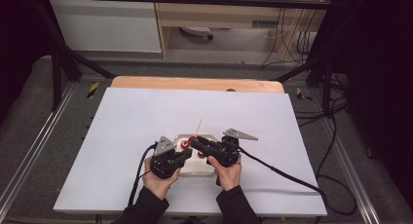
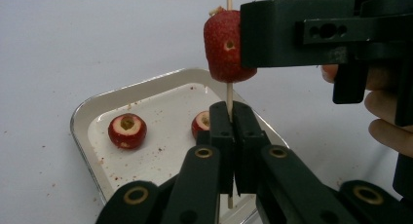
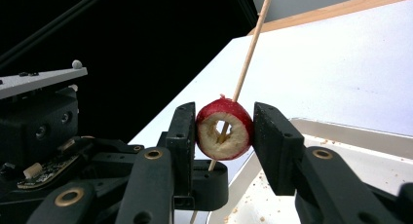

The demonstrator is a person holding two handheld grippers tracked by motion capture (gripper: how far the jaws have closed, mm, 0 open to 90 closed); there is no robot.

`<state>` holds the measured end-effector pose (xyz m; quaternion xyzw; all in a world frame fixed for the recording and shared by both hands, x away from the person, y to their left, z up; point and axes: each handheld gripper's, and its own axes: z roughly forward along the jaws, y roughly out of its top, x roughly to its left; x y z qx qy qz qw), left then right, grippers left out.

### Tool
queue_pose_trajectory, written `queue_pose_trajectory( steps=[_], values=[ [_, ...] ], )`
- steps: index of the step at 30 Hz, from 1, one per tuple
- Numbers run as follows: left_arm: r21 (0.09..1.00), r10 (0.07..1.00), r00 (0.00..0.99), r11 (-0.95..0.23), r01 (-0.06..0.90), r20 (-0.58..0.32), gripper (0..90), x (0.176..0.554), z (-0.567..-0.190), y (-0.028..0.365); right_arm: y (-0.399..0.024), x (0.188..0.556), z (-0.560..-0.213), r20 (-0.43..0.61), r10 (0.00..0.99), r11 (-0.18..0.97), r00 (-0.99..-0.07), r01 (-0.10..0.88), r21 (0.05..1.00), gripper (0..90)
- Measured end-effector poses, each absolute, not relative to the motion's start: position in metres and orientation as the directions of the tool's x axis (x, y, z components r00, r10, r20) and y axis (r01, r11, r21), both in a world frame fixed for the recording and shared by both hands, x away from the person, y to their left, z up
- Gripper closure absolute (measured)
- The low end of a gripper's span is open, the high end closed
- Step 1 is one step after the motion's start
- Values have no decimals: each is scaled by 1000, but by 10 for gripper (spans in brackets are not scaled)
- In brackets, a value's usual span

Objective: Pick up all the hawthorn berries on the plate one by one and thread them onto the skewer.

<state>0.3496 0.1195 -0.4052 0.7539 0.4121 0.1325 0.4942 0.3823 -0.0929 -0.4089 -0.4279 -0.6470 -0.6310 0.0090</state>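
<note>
My left gripper (image 2: 229, 109) is shut on a thin wooden skewer (image 2: 229, 90) and holds it upright over a white tray (image 2: 83, 112). A red cored fruit (image 3: 209, 136) is threaded on the skewer (image 3: 248, 53), which passes through its hole. My right gripper (image 3: 224, 117) is shut on that fruit from both sides, just above the left gripper's jaws. In the high view the left gripper (image 1: 189, 153) and the right gripper (image 1: 195, 142) meet over the tray (image 1: 195, 173), and the skewer (image 1: 199, 124) points up and away.
Two more red cored fruits (image 2: 127, 130) (image 2: 200, 122) lie in the tray, among red crumbs. The tray rests on a white table sheet (image 1: 146, 117) with a wooden edge at the far side. Cables (image 1: 282, 173) trail from both grippers across the sheet.
</note>
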Motion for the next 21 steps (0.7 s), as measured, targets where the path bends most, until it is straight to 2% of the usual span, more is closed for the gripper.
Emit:
queue_pose_trajectory(
  steps=[11, 13, 14, 15, 16, 19, 20, 21],
  values=[
    [861, 748, 638, -188, 472, -186, 882, 350, -407, 123, -90, 379, -413, 544, 544, -148, -639, 565, 812, 597],
    [863, 749, 640, -198, 465, -173, 882, 349, -407, 126, -94, 379, -407, 517, 559, -144, -649, 537, 831, 529],
    [862, 745, 644, -202, 465, -173, 882, 349, -407, 129, -94, 379, -407, 517, 559, -144, -649, 537, 831, 529],
    [863, 745, 645, -204, 462, -169, 882, 348, -408, 131, -100, 379, -402, 488, 577, -125, -655, 520, 845, 467],
    [863, 744, 648, -211, 458, -162, 882, 347, -408, 134, -100, 379, -402, 488, 577, -125, -655, 520, 845, 467],
    [860, 737, 660, -234, 453, -147, 881, 345, -410, 144, -108, 380, -399, 458, 598, -78, -658, 520, 850, 350],
    [859, 737, 661, -242, 452, -140, 881, 344, -410, 146, -113, 381, -399, 422, 614, -23, -667, 519, 855, 286],
    [856, 736, 665, -255, 450, -131, 881, 343, -411, 150, -113, 381, -399, 422, 614, -23, -667, 519, 855, 286]
  ],
)
